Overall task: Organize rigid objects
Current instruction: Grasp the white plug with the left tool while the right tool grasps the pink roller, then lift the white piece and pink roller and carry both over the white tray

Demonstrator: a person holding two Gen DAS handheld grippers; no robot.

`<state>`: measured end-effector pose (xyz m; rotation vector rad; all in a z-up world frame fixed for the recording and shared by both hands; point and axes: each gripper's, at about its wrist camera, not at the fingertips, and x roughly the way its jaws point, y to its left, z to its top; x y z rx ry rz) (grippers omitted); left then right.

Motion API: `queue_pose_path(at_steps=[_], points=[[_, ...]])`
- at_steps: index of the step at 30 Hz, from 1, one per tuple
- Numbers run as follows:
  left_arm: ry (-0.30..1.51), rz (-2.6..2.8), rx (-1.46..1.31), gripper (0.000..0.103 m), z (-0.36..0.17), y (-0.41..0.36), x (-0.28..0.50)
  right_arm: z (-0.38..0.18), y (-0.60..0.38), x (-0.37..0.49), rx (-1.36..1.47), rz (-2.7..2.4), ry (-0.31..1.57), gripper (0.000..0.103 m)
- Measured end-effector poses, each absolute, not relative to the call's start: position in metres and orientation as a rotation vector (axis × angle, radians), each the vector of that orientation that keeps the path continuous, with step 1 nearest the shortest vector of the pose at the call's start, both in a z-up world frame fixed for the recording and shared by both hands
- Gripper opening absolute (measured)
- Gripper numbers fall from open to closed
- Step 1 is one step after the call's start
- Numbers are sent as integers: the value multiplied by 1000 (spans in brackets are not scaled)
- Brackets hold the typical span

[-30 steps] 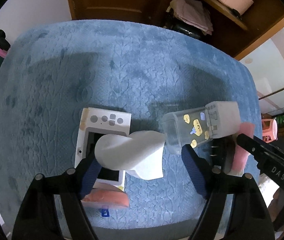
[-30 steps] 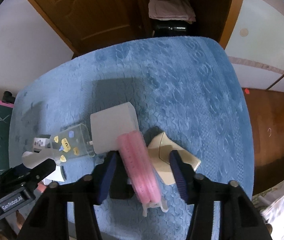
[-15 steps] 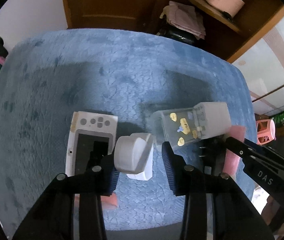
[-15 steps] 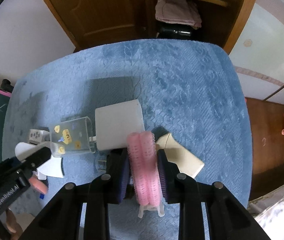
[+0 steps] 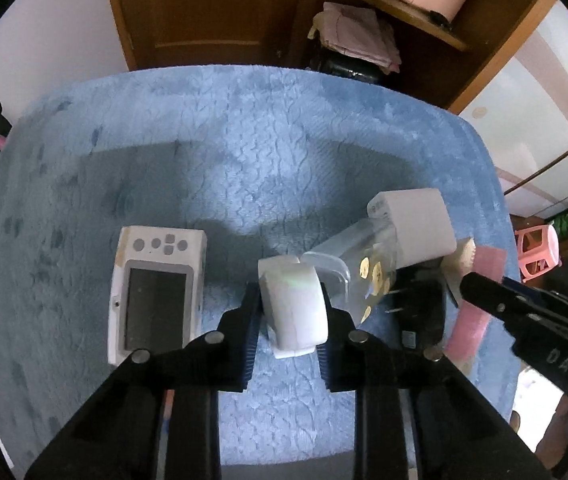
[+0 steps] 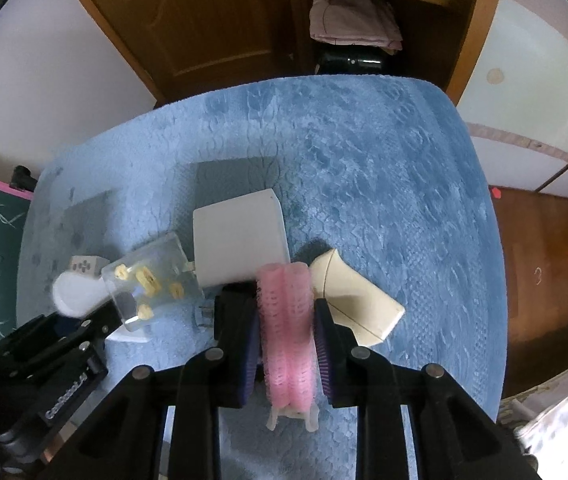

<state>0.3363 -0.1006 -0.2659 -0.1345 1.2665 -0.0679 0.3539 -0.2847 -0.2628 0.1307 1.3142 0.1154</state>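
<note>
The left gripper (image 5: 291, 312) pointed down at a fuzzy blue blanket (image 5: 244, 152) and its two dark jaws were squeezed tight on a white rounded plastic piece (image 5: 294, 308), which sat right between them. Just to the left of this gripper lay a white flat handheld game with a dark screen and grey buttons (image 5: 156, 292), flat on the blanket and not touching the jaws. Just to the right of the gripper was a clear plastic box with small yellow shapes on it (image 5: 358, 268), and behind that box sat a white square plug block (image 5: 416, 228), touching the box. A black plug with metal prongs (image 5: 420, 312) lay close to the right jaw. The right gripper (image 6: 287, 320) also pointed down, and its jaws were shut tight on a pink fuzzy hair roller (image 6: 286, 320), which stood up between the two blue pads (image 6: 324, 344). Right beside the right jaw lay a cream folded card box (image 6: 354, 300), touching the roller's side. To the left of this gripper and a bit further out sat the same white plug block (image 6: 240, 240) and the clear box (image 6: 150, 280), side by side. Far ahead of both grippers stood a brown wooden door (image 6: 188, 20) and a wooden shelf with folded pink cloth (image 6: 354, 20).
</note>
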Motion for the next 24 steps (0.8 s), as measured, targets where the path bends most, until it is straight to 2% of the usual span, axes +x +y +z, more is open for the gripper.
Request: queue_pose_path(at_steps=[12, 24], points=[[1241, -125, -122, 26, -210, -91, 305, -208, -286, 318, 189, 155, 1233, 25], [1344, -113, -31, 26, -242, -98, 292, -207, -278, 290, 187, 131, 1258, 25]])
